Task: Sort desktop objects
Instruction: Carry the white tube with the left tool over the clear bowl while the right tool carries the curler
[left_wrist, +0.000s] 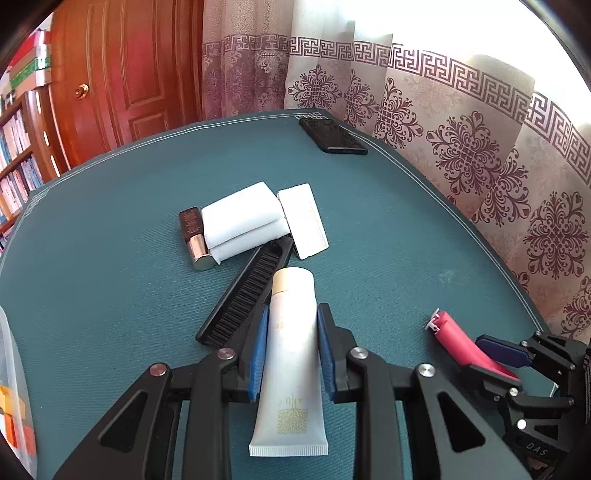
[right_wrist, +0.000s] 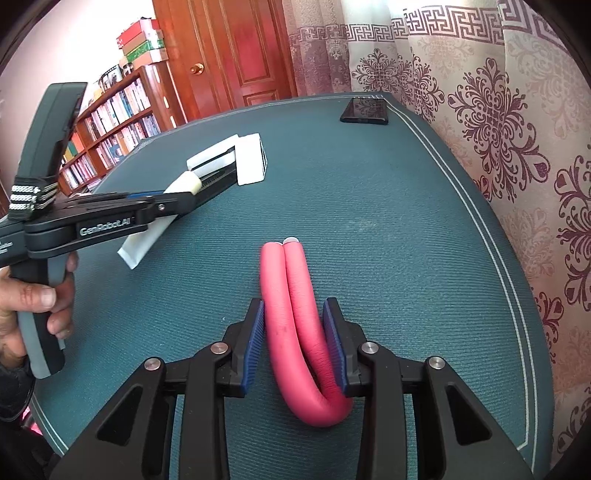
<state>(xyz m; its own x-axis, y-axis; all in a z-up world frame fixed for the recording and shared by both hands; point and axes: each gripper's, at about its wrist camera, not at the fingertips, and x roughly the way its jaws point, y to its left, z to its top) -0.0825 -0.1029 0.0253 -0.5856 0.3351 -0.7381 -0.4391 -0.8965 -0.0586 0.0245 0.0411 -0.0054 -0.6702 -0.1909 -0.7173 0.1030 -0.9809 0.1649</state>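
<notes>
Currently the left gripper (left_wrist: 290, 349), at the lower centre of the left wrist view, is clamping its blue-padded fingers (left_wrist: 258, 354) on the middle of a white squeeze tube with a cream cap and gold print (left_wrist: 290, 369). The grip sits mid-body, likely so the tube stays balanced when lifted; its crimped end is pointing toward the camera.

Beside it, the right gripper (right_wrist: 295, 341), low in the centre of the right wrist view, is straddling a pink foam roller bent double into a U (right_wrist: 295, 325). One pad is touching the roller's right side, while the other stands a little apart, so whether it is truly gripping I cannot tell.

Moving outward, just behind the tube a black folding comb (left_wrist: 247, 291) is lying diagonally, its far end tucked against a folded white cloth (left_wrist: 242, 221). A brown bottle with a rose-gold cap (left_wrist: 195, 238) and a flat white card (left_wrist: 303, 219) are flanking the cloth, forming one gathered cluster mid-frame on the teal desk mat (left_wrist: 110, 240). A black phone (left_wrist: 332, 136) is lying apart at the upper centre, near the patterned curtain (left_wrist: 461, 129).

At the far left edge, a clear plastic bin (left_wrist: 14, 387) is possibly waiting for the sorted items.
</notes>
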